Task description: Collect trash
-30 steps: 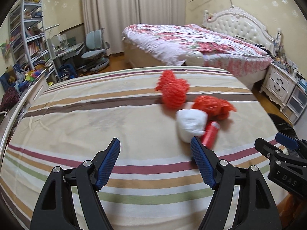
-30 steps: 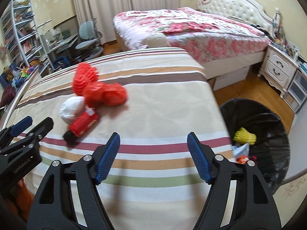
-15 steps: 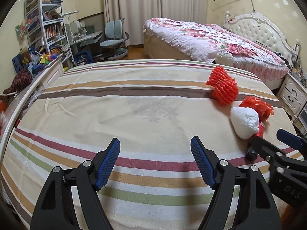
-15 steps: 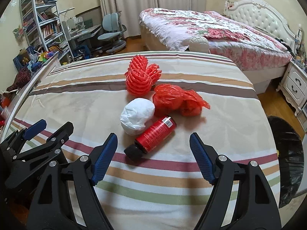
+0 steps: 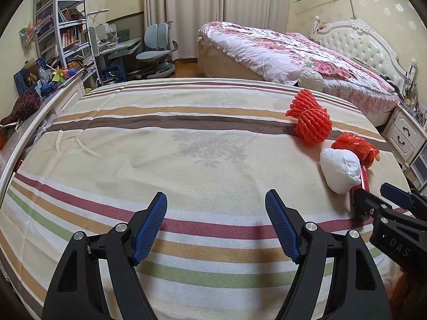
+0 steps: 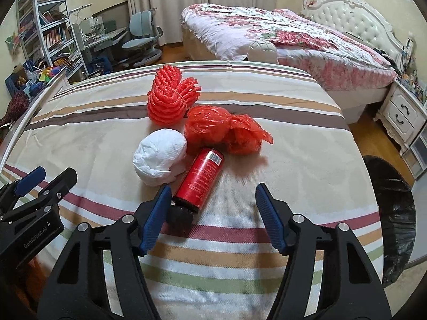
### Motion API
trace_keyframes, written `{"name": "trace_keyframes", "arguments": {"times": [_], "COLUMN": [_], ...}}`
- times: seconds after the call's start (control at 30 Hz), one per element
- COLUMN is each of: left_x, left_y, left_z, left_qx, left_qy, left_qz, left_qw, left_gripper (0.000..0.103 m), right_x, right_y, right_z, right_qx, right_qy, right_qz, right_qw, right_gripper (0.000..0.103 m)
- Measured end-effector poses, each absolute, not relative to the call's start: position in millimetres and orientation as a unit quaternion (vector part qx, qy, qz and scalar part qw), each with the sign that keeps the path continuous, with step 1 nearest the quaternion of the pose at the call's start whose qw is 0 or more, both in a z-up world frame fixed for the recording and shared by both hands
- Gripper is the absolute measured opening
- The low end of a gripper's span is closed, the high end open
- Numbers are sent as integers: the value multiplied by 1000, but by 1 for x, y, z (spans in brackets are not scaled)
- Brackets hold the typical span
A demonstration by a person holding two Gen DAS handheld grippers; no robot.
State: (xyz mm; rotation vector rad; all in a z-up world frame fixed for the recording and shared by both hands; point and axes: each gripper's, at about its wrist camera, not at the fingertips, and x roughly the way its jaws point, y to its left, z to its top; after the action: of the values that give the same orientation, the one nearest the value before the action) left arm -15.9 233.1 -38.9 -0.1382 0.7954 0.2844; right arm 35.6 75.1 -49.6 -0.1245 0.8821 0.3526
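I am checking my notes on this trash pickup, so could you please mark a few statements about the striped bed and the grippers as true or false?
1. The red bottle lies on its side on the striped bed. True.
2. The white wad sits inside the bin. False: it lies on the bed beside the bottle.
3. The left gripper holds nothing. True.
4. The right gripper has lifted the bottle. False: its jaws have just been closing, and the bottle lies on the bed.
5. The red plastic bag hangs from a chair. False: it lies on the bed.
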Motion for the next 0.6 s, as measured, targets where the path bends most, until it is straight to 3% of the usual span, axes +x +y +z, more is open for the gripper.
{"name": "trace_keyframes", "arguments": {"times": [0.2, 0.6], "left_x": [-16, -14], "left_y": [226, 198], "left_z": [-39, -39], "left_qx": [-63, -50], "left_qy": [386, 385], "left_qz": [129, 98], "left_qw": [911, 916], "left_gripper": [74, 75], "right_x": [37, 36], "right_y": [76, 30], "right_z": [-53, -57], "right_qx": [-71, -61], "right_qy": [431, 433], "right_qz": [181, 156], "right_qw": [881, 886], "right_gripper": [28, 23]}}
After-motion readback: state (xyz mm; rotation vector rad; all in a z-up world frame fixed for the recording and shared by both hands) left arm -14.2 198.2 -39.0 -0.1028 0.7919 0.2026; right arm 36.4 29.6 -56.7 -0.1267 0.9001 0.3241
